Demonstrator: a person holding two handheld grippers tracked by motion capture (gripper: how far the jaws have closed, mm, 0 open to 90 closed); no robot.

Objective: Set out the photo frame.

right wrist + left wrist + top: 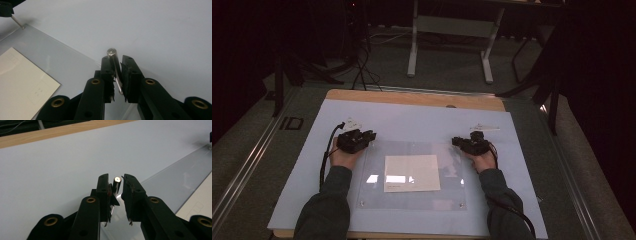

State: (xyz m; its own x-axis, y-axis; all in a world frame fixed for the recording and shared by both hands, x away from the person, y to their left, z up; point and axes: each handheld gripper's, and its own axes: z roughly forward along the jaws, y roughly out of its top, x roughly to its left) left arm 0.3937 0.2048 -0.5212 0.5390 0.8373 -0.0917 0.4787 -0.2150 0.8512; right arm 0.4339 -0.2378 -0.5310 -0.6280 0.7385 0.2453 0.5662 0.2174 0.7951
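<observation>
The left tool (115, 185) grips a small black pin (116, 184). The right tool (116, 64) grips a shiny metal pin (114, 65), standing over the clear plastic sheet's (447, 150) far right corner.

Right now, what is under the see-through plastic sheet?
Under the clear plastic sheet lies a cream paper card with faint print, on the pale blue mat. What the card covers stays hidden.

we take this for a lab or recording studio: dark curtained walls, a light work table (412, 97) with a pale mat (412, 125), metal floor rails (242, 165), black stand legs (307, 70), trailing cables (362, 65) and a grey desk frame (452, 30) behind
</observation>
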